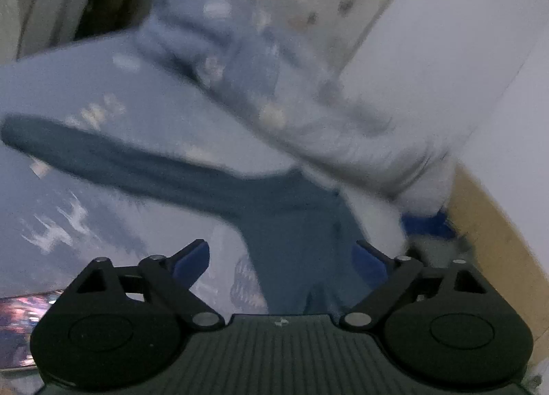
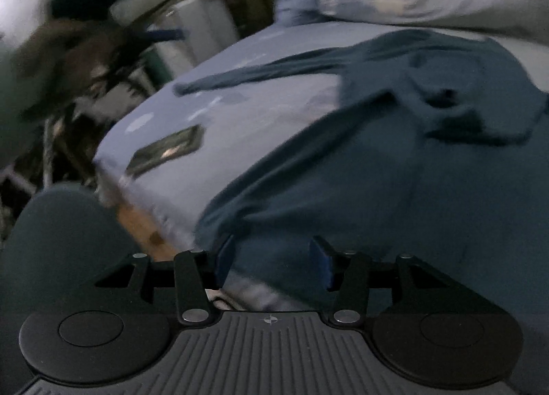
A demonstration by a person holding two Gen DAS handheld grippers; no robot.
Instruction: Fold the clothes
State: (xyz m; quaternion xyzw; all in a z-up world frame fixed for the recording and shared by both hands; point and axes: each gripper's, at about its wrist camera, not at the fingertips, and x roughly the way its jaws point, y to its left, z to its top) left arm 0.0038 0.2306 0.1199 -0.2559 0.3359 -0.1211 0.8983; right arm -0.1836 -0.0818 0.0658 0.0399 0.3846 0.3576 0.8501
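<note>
Shirt (image 2: pixel 394 161): teal, we see it spread ahead of both jaws.
Left gripper (image 1: pixel 281 263): jaws wide, gripping nothing.
Right gripper (image 2: pixel 272 264): jaws half apart over shirt hem.

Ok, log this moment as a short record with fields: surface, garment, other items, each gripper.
surface: bed with a pale blue patterned sheet
garment: dark teal top, spread unfolded on the sheet, one long sleeve stretched out
other items: rumpled light blanket beyond the garment; a flat dark object on the sheet, too blurred to identify
left gripper: open, blue pads apart, garment between them but not pinched
right gripper: open, over the garment's near edge, holding nothing
image quality: both views motion-blurred
</note>
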